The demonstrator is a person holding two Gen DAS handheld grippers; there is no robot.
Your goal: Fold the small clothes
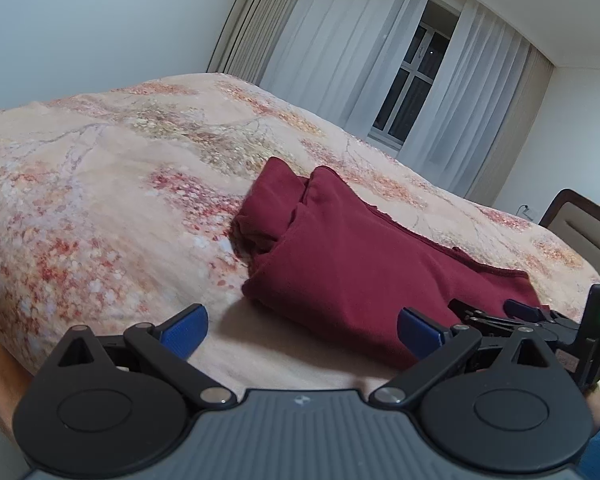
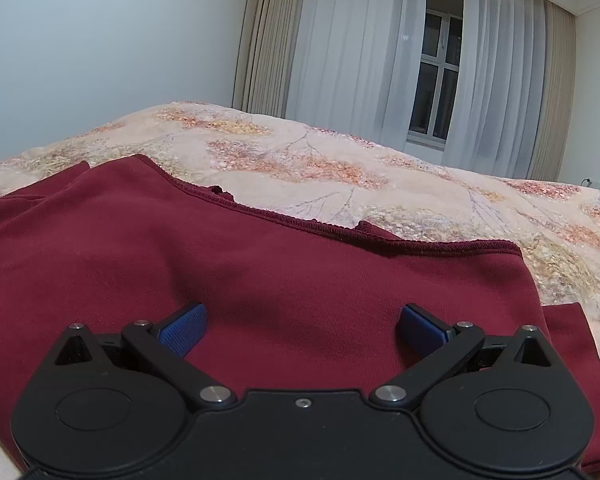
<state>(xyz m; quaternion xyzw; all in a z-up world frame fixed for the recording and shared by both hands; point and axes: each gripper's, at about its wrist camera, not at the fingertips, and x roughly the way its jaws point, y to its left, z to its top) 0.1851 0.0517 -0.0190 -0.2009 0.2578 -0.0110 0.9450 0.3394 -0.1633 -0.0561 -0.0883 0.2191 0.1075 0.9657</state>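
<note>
Both claws, left gripper [image 1: 302, 330] and right gripper [image 2: 302, 328], sit spread apart, holding nothing, at your near edge of the garment [image 1: 352, 256], already folded into layers on the bed [image 1: 112, 184]; likely tidying or a last fold left.

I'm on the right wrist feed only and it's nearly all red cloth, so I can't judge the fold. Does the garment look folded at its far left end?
Observer: Yes. In the left wrist view the garment is doubled over, with a bunched part sticking out at its far end.
Operator: Where's the left gripper?
Observer: The left gripper is open at the garment's near left corner; one finger is over the cloth, the other over bare bedspread.
Operator: Is my gripper clear of it?
Observer: The right gripper sits low at the garment's right end, apart from the left one.
</note>
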